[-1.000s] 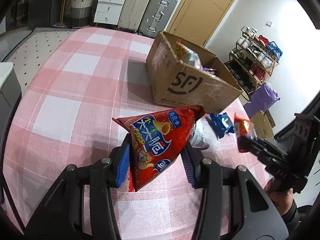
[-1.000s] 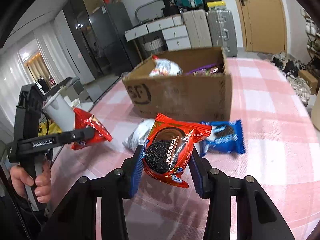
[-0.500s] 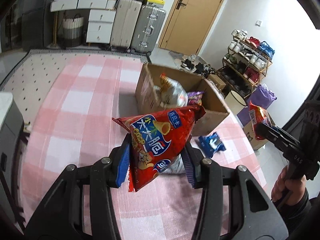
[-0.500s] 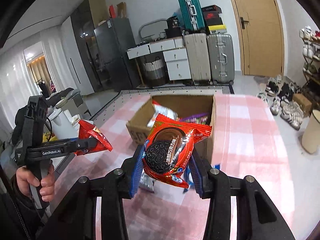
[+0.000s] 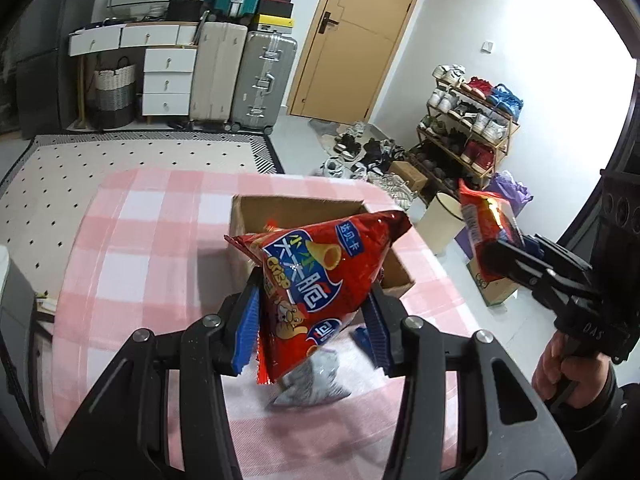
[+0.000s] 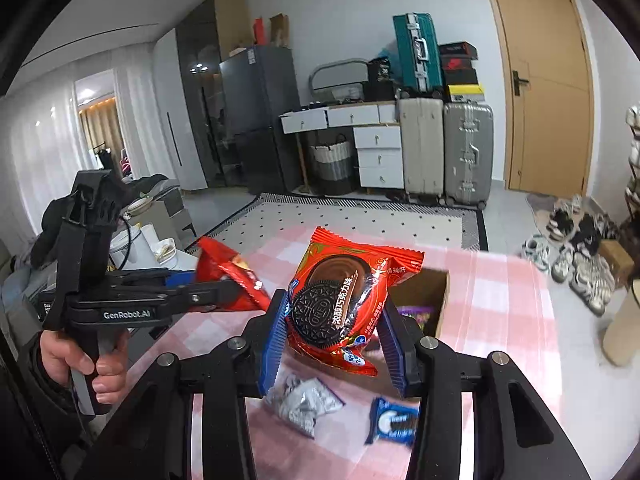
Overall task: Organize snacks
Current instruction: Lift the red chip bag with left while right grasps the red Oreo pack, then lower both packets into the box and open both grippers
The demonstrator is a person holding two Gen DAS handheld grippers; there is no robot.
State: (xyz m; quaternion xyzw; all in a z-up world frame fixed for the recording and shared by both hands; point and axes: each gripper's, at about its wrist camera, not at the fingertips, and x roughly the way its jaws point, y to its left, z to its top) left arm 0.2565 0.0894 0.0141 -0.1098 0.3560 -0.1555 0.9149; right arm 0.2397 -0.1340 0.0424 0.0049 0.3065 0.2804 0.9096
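Observation:
My left gripper (image 5: 312, 320) is shut on a red crisp bag (image 5: 320, 276), held high above the pink checked table (image 5: 140, 248). An open cardboard box (image 5: 296, 202) with snacks inside sits on the table just beyond the bag. My right gripper (image 6: 335, 346) is shut on a red Oreo pack (image 6: 340, 304), also well above the table. Each gripper shows in the other's view: the right gripper (image 5: 496, 256) with its Oreo pack (image 5: 484, 220), the left gripper (image 6: 224, 292) with its crisp bag (image 6: 232, 276). The box (image 6: 438, 292) is partly hidden behind the pack.
A silver packet (image 6: 304, 400) and a blue Oreo pack (image 6: 394, 420) lie on the cloth below the grippers. Suitcases (image 5: 240, 76), white drawers (image 5: 168, 76) and a door (image 5: 352, 40) stand at the far wall. A shoe rack (image 5: 468, 124) is at the right.
Both grippers have risen with their packs still gripped. The table, box and loose packets now sit lower and smaller in both views, and more of the room shows.

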